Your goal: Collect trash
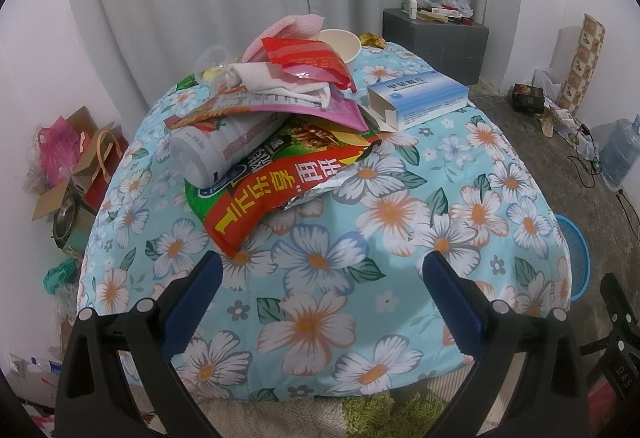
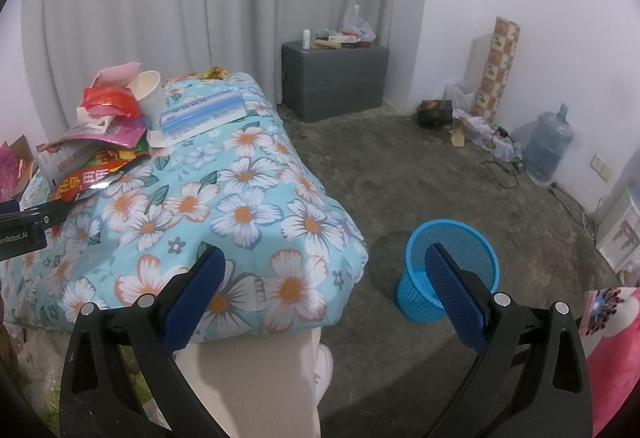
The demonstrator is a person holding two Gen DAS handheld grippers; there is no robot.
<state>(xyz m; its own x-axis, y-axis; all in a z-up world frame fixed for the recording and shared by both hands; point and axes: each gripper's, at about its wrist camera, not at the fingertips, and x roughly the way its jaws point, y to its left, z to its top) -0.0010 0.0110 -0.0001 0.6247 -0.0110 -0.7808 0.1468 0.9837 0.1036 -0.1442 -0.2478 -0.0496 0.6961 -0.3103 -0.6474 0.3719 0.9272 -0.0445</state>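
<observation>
You have collected nothing yet: both your left gripper (image 1: 322, 276) and right gripper (image 2: 325, 270) gape empty, the trash pile (image 1: 276, 126) untouched, the blue bin (image 2: 452, 270) apparently empty.

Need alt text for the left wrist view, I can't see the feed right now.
The open left gripper hovers empty over a floral tablecloth, facing a heap of trash: a red and green snack bag, a grey can on its side, pink wrappers, a paper cup and a blue medicine box. A blue basket sits on the floor at right.
</observation>
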